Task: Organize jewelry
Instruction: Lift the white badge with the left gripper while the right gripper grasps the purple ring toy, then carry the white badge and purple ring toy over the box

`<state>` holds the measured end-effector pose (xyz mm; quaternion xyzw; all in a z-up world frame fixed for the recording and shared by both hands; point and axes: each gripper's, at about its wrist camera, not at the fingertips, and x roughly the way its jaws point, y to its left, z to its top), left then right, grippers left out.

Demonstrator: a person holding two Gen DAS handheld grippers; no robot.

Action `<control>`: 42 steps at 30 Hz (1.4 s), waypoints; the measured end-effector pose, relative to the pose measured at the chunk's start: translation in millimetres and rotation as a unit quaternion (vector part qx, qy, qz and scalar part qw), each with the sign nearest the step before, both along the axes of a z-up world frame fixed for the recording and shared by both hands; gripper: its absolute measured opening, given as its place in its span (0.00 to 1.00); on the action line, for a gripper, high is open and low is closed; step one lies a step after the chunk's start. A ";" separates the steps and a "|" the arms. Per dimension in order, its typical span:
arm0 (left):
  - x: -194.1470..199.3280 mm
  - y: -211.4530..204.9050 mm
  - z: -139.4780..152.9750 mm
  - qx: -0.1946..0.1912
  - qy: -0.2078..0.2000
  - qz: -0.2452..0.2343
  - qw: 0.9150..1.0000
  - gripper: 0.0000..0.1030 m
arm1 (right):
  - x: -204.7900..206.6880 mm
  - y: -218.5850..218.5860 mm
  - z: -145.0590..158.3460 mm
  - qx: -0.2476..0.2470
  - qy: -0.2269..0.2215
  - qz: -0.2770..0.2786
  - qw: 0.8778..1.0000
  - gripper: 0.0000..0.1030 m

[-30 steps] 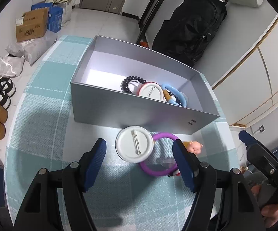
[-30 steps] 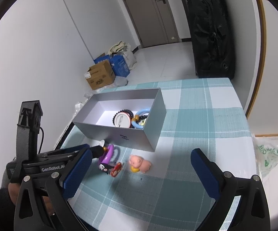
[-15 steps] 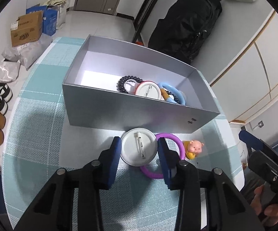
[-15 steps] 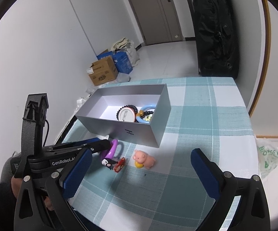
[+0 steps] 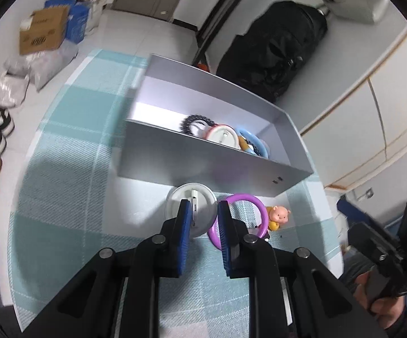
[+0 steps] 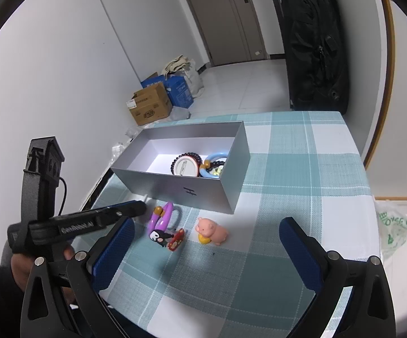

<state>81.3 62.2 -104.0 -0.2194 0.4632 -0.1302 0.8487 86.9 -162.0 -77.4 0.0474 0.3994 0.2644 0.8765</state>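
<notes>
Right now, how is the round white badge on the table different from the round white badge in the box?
The badge on the table sits outside the grey box on the checked cloth; the badge in the box lies among hair ties. The left tongs are closing around the table badge, while nothing touches the boxed one. The boxed badge shows a red rim; the table one looks plain. Both lie pin side up.

Left claw [image 5: 202, 211] closing, right claw [image 6: 206, 242] spread wide
</notes>
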 end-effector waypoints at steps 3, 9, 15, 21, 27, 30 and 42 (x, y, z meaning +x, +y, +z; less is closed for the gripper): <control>-0.7 13.1 -1.9 -0.031 0.008 0.017 0.999 0.13 | -0.2 1.2 0.1 0.002 0.000 0.000 1.000 1.00; -2.4 17.9 0.5 -0.063 0.008 0.022 0.998 0.13 | -3.3 6.5 -1.5 -0.001 0.001 0.006 1.000 1.00; -10.3 17.8 13.4 -0.092 -0.009 0.009 0.996 0.13 | -7.9 12.1 -4.0 0.001 0.005 0.020 1.000 1.00; -17.2 20.2 27.1 -0.111 -0.032 0.000 0.993 0.13 | -10.8 22.9 -3.0 0.015 0.004 0.050 0.999 1.00; -19.4 25.0 41.1 -0.134 -0.052 -0.005 0.990 0.13 | -8.1 42.0 -3.8 0.010 0.001 0.077 0.997 0.90; -20.9 25.4 46.6 -0.139 -0.064 -0.012 0.988 0.13 | -2.3 53.0 -9.5 0.002 0.014 0.089 0.996 0.79; -19.2 30.6 53.9 -0.154 -0.073 -0.023 0.985 0.13 | 23.8 74.4 -29.1 -0.015 0.066 0.087 0.994 0.50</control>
